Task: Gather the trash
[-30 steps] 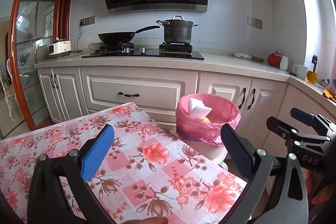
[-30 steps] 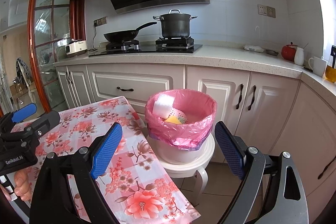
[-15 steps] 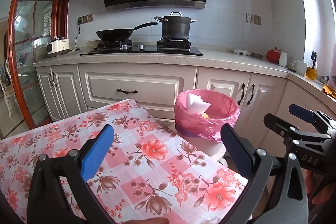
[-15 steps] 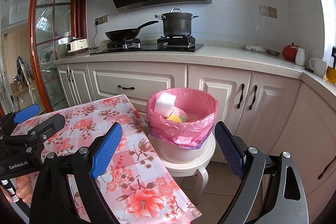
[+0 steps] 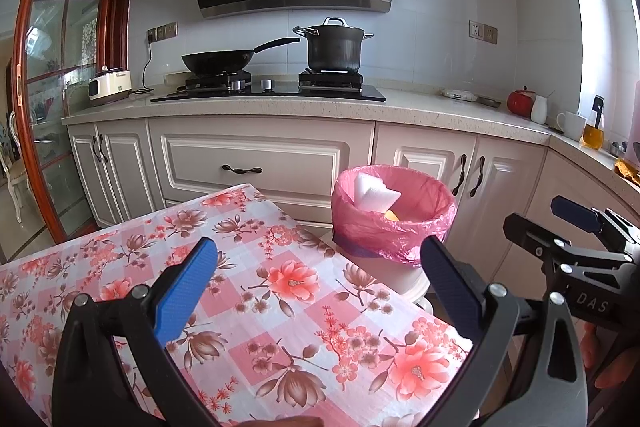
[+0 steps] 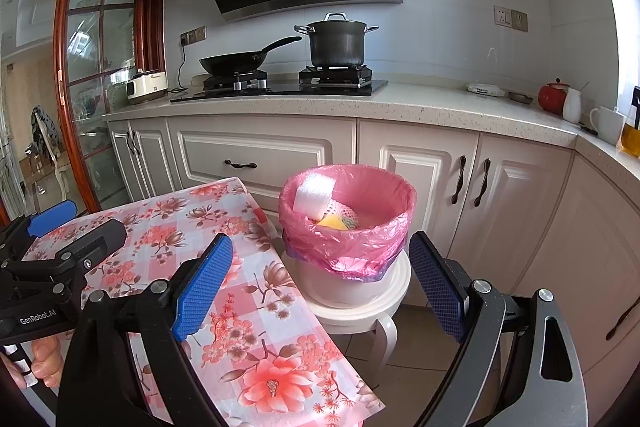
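A bin lined with a pink bag [image 5: 394,223] [image 6: 348,227] stands on a white stool [image 6: 360,311] just past the table's far right corner. Inside lie a white foam piece [image 5: 374,193] [image 6: 314,195], a yellow item [image 6: 332,222] and a white mesh wrapper [image 6: 344,215]. My left gripper [image 5: 320,291] hovers open above the floral tablecloth [image 5: 260,307], nothing between its blue pads. My right gripper [image 6: 324,285] is open too, in front of the bin and holding nothing. Each gripper shows at the edge of the other's view.
Cream cabinets [image 5: 252,167] and a speckled counter [image 6: 440,107] run behind the bin. On the hob sit a black wok [image 5: 218,61] and a black pot [image 5: 334,47]. A red jar [image 6: 552,97], cups and an oil bottle [image 5: 592,131] stand at the right. A glass door [image 5: 44,107] lies left.
Both views have drifted slightly, so the bin sits a little lower and farther. Both grippers stay open and empty; the bin's contents are unchanged.
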`<state>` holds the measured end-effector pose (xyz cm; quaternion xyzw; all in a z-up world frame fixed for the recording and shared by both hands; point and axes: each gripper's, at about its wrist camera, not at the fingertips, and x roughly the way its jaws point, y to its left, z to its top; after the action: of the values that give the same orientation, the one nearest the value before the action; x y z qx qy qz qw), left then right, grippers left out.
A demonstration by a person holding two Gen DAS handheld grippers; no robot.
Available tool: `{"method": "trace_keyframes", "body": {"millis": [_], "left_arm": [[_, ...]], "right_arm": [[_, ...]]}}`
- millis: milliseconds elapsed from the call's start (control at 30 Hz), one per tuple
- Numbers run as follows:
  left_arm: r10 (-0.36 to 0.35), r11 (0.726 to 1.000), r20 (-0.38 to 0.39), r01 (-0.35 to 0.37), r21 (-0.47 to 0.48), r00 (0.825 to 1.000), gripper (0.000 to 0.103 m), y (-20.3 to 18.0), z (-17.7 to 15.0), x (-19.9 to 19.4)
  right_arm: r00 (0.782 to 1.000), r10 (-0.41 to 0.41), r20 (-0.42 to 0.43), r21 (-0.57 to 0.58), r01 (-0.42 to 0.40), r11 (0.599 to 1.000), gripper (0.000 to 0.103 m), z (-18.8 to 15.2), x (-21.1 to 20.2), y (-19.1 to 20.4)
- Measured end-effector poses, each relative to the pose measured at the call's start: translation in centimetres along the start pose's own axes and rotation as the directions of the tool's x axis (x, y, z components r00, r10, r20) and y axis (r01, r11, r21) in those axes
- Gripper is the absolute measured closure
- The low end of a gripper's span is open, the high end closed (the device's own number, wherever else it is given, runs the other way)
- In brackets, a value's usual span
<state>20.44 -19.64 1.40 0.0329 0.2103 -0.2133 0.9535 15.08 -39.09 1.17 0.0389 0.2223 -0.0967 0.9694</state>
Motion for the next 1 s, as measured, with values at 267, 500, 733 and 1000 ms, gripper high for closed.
{"method": "trace_keyframes", "body": {"millis": [267, 500, 733, 1000], "left_arm": [[0.000, 1.000, -0.001, 0.000, -0.001, 1.000, 0.005, 0.01, 0.01, 0.01], [0.005, 1.000, 0.000, -0.005, 0.005, 1.000, 0.005, 0.16, -0.21, 0.05], [0.021, 1.000, -0.009, -0.021, 0.008, 1.000, 0.005, 0.31, -0.41, 0.41], [0.028, 1.000, -0.012, -0.028, 0.006, 1.000, 0.005, 0.42, -0.20, 0.54]], "right_arm": [[1.000, -0.002, 0.001, 0.002, 0.002, 1.000, 0.019, 0.02, 0.04, -0.13], [1.000, -0.004, 0.003, 0.005, 0.004, 1.000, 0.019, -0.05, -0.01, -0.18], [1.000, -0.002, 0.001, 0.001, 0.002, 1.000, 0.019, -0.11, -0.03, -0.09], [1.000, -0.002, 0.000, 0.004, 0.002, 1.000, 0.019, -0.11, -0.10, -0.02]]}}
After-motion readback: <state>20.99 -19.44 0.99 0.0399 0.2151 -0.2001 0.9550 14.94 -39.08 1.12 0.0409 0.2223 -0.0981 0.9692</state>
